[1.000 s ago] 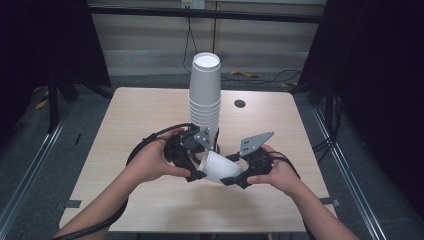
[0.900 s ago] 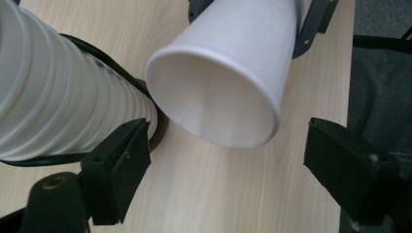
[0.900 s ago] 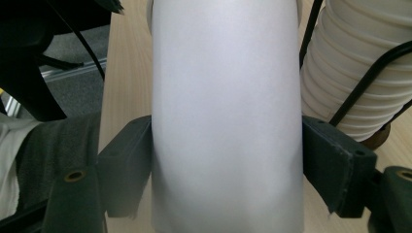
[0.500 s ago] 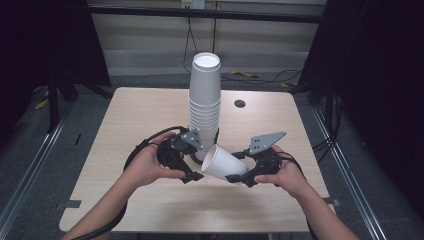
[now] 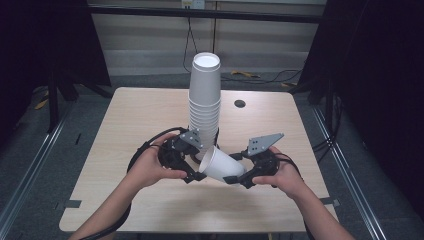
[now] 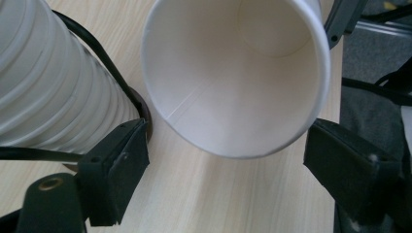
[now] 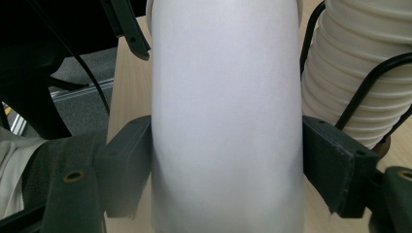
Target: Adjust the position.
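— Why is that cup (image 5: 220, 165) lying on its side in the air instead of standing on the table (image 5: 140, 115)?

— Because I mean to work on it with both hands, I think. My right gripper (image 5: 234, 178) has it clamped across the body near the base, one of the pads (image 7: 128, 155) pressed to each flank, so the mouth tips towards my left gripper (image 5: 196, 176). It hangs just in front of the stack of cups (image 5: 204, 105), low over the near half of the table.

— And the left one, does it hold anything?

— Nothing. Its jaws stand apart on either side of the rim, short of touching it (from its own camera I look straight down into the cup, seam and all). I would judge that it is lined up to take the rim or to steady it.

— Why keep so close to the stack?

— My guess is that the cup belongs with it, so a short trip suits. The left cable loops around the stack's foot, which I should mind.

— Any print on the cups?

— None that I can read; plain white inside and out, and the grippers' grey plates carry no lettering either.
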Available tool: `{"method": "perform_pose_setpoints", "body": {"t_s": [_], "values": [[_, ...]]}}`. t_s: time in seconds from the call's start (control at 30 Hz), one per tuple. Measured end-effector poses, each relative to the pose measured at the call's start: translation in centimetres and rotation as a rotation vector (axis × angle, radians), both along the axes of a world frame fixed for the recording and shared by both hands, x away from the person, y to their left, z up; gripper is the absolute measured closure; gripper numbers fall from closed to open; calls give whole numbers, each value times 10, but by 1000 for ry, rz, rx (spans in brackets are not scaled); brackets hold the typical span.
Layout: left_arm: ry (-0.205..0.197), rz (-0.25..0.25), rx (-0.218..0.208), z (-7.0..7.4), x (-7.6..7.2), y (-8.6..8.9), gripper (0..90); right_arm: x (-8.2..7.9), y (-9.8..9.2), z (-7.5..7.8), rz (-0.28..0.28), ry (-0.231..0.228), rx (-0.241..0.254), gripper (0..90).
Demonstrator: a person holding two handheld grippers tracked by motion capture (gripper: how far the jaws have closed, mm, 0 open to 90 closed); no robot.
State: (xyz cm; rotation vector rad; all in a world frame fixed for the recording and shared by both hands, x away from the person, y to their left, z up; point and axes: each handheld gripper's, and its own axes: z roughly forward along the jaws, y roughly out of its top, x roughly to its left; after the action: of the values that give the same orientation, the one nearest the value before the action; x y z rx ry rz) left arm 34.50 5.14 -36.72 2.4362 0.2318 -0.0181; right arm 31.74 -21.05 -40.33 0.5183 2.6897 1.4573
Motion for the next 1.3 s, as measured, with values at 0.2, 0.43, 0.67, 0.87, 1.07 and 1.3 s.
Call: {"method": "perform_pose_setpoints", "body": {"t_s": [0.2, 0.43, 0.67, 0.87, 1.07, 1.3], "values": [[12, -16, -11, -4, 1, -4, 163, 0, 4, 0, 11, -3, -3, 235], [28, -33, -47, -3, 4, -5, 155, 0, 6, -1, 28, 0, 0, 235], [50, -56, -60, -5, 6, -7, 139, -1, 7, 1, 46, -8, 0, 235], [54, -61, -59, -7, 8, -6, 131, -1, 7, 0, 46, -6, 7, 235], [38, -40, -54, -6, 6, -3, 104, -1, 8, 2, 45, -12, 5, 236], [24, -24, -64, -2, 6, 2, 73, -2, 10, 0, 53, -10, 6, 236]]}}
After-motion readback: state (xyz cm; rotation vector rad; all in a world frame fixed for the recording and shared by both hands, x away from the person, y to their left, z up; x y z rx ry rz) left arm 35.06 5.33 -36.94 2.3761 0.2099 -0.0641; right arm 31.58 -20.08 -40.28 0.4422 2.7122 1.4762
